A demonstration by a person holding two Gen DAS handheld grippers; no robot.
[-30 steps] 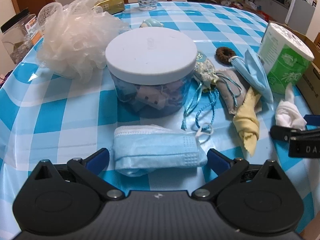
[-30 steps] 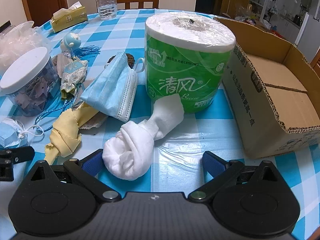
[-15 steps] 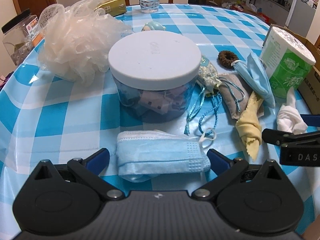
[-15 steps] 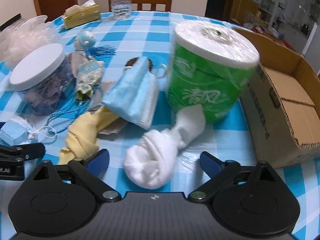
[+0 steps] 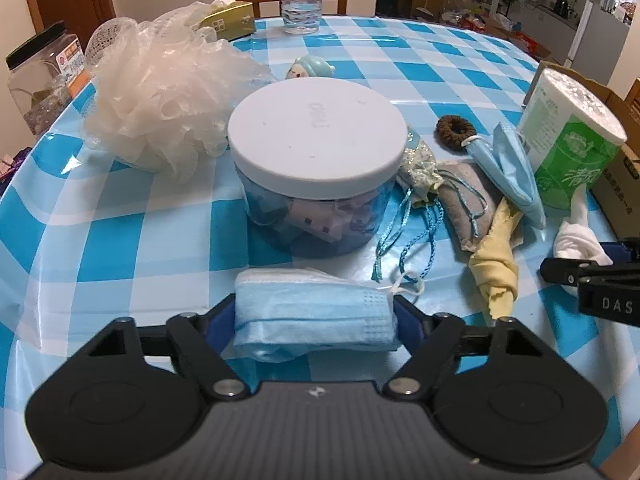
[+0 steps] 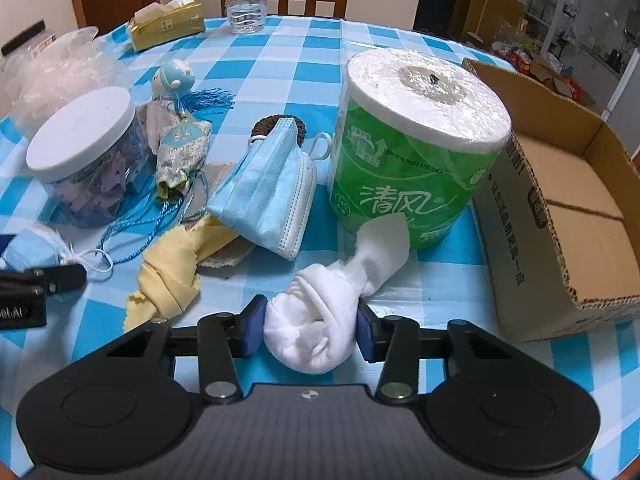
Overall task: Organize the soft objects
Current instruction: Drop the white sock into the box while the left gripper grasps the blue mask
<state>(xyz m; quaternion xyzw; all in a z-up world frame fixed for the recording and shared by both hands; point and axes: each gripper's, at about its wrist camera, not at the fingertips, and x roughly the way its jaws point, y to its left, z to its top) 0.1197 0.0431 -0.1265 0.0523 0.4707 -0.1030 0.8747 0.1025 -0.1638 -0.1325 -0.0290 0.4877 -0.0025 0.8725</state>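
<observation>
Early stage: cardboard box point(image 6: 560, 216) at the surface's right edge holds nothing visible. Left gripper point(image 5: 314, 316) closing on folded face mask point(image 5: 312, 310), right gripper point(image 6: 308, 326) closing on rolled white sock point(image 6: 316, 324); both near front edge, unlifted. Other soft items remain.

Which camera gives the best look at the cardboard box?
The right wrist view: the cardboard box shows its open top, inner flaps and printed side, beside the toilet paper roll. The left wrist view catches only a sliver of it at the right edge.
</observation>
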